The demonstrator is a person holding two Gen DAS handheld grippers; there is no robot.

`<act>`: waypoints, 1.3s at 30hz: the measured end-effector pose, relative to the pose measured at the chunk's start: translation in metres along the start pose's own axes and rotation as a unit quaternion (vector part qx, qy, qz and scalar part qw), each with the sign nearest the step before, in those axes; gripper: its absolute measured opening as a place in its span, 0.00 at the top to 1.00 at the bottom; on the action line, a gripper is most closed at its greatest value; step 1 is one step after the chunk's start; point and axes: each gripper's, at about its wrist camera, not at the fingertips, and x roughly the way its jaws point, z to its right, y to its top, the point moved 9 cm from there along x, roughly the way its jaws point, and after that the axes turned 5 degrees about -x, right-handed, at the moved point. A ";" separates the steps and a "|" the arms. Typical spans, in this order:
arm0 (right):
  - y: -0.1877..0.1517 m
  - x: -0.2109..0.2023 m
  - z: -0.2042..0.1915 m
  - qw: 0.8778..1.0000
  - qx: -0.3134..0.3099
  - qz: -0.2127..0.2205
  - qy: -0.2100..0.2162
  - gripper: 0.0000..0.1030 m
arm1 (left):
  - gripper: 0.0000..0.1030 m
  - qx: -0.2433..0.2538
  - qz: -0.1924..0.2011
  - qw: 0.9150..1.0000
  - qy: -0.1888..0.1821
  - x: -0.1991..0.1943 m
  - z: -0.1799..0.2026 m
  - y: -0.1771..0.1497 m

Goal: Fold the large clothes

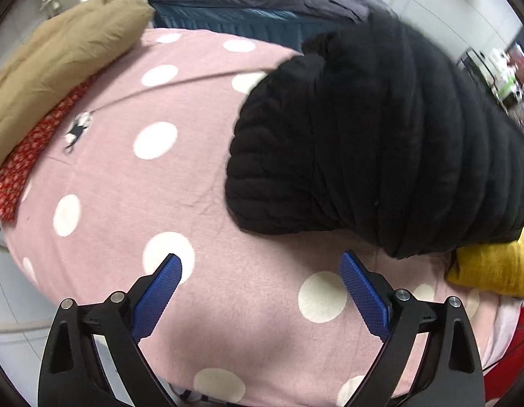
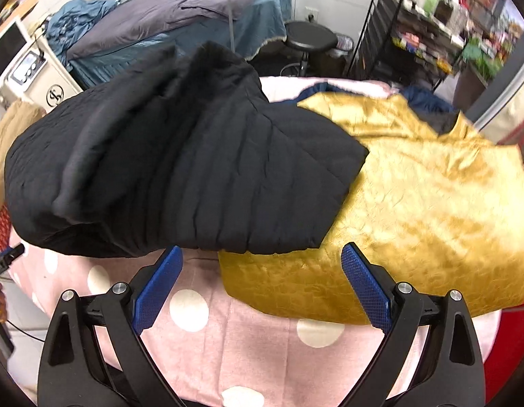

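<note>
Handling note: with both the left gripper [image 1: 260,259] and right gripper [image 2: 262,252] jaws spread empty, you should pinch the bulky, soft black quilted jacket [image 2: 180,173], lying bunched on the polka-dot bed [image 1: 133,183] and overlapping the gold garment [image 2: 424,210], at its near hem corner.

Right gripper [image 2: 262,261]: blue-padded fingers spread wide, nothing between them, poised above the pink polka-dot sheet [image 2: 207,335]. Black quilted jacket [image 2: 167,176]: bunched in folds on the sheet, its right edge lying over the yellow garment [image 2: 414,217]. Yellow garment: shiny, crinkled, spread flat to the right, its near edge just past the fingertips. Behind: a bed with grey and blue covers [image 2: 180,23], a round black stool [image 2: 309,39], a black wire rack [image 2: 384,34] with blurred, colourful goods, a white machine with a screen [image 2: 11,51] at far left.
</note>
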 end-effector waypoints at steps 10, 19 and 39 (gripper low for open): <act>-0.006 0.058 0.001 0.998 0.048 -0.023 0.033 0.10 | 0.47 0.039 -0.049 0.998 -0.019 0.092 0.018 0.000; 0.008 0.083 -0.002 0.983 0.148 0.033 0.106 0.10 | 0.31 -0.027 -0.049 0.997 -0.044 0.139 0.033 0.049; 0.028 -0.049 -0.111 0.952 -0.033 0.113 0.283 0.88 | 0.95 -0.070 0.076 0.990 -0.098 -0.021 0.025 0.062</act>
